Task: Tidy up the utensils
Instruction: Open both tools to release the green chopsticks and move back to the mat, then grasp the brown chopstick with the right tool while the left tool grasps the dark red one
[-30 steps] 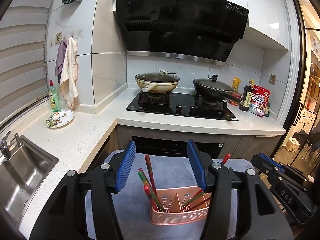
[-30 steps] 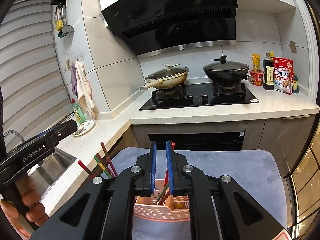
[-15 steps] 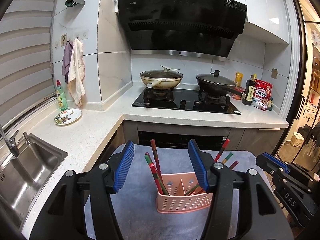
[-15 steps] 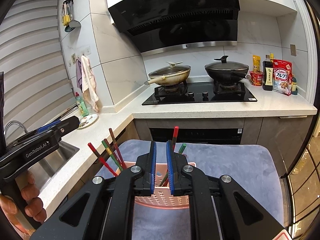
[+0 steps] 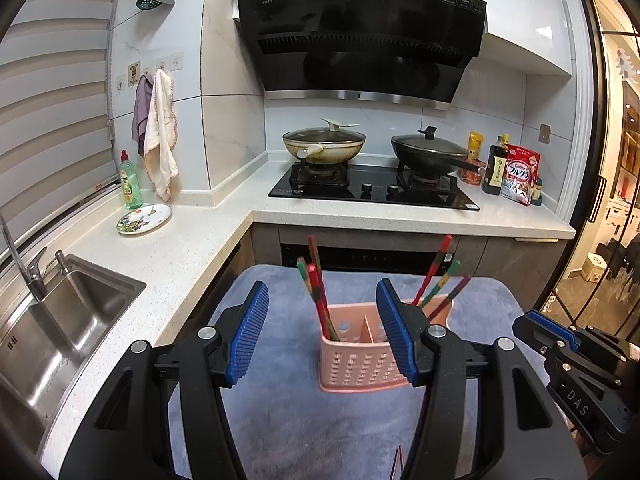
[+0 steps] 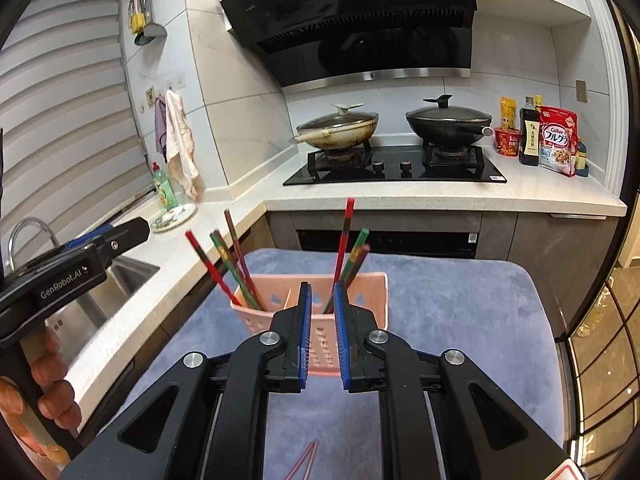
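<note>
Standing pink perforated caddy [image 6: 362, 300], red-green chopsticks [image 6: 230, 266] leaning — left tool [image 5: 322, 334] spread, right tool [image 6: 322, 334] nearly pressed together

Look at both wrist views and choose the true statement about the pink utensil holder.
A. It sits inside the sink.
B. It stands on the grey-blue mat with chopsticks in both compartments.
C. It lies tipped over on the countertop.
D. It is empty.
B: the pink utensil holder stands upright on the grey-blue mat, with chopsticks leaning in its left compartment and more chopsticks in its right one.
</note>
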`<state>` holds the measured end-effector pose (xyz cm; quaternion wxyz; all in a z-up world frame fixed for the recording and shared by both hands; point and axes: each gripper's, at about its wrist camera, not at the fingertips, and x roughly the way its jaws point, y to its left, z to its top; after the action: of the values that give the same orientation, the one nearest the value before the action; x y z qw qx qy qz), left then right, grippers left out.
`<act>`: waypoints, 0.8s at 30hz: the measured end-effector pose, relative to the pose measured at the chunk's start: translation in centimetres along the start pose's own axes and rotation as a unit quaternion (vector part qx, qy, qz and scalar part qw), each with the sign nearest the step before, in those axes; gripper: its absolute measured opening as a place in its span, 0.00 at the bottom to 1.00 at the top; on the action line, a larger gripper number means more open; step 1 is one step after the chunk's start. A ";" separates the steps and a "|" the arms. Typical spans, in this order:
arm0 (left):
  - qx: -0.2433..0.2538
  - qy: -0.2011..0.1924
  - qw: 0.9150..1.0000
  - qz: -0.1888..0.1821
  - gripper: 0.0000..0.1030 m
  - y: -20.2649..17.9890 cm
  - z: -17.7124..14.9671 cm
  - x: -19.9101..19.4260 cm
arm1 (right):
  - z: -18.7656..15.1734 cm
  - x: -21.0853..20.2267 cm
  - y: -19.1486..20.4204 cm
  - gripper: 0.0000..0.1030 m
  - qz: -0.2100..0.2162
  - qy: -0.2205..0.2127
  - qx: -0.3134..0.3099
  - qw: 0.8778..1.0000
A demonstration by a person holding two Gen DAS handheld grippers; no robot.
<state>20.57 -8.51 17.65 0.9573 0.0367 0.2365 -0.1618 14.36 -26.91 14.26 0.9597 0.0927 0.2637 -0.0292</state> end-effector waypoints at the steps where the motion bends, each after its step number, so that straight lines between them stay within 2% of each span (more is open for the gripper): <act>1: 0.001 0.002 1.000 -0.001 0.52 0.0 -0.6 -0.3 | -0.6 -0.2 0.2 0.18 -0.002 0.003 -0.005 1.000; 3: 0.002 0.007 1.000 -0.001 0.52 0.1 -1.7 -0.8 | -1.9 -0.6 0.6 0.24 -0.005 0.008 -0.014 1.000; 8: 0.007 0.029 1.000 0.000 0.52 0.2 -5.3 -2.1 | -5.7 -1.7 1.6 0.24 -0.004 0.033 -0.034 0.999; 18: 0.006 0.097 0.995 0.006 0.52 0.5 -14.0 -3.4 | -16.0 -3.5 3.6 0.24 -0.005 0.111 -0.073 0.991; 24: 0.000 0.140 0.990 0.006 0.52 0.5 -18.4 -3.7 | -21.0 -4.2 4.1 0.24 0.004 0.152 -0.057 0.987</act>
<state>9.51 -4.22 3.07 0.9157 0.0604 0.3680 -0.1497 0.66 -18.81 -0.63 0.9125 0.0418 0.4069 0.0040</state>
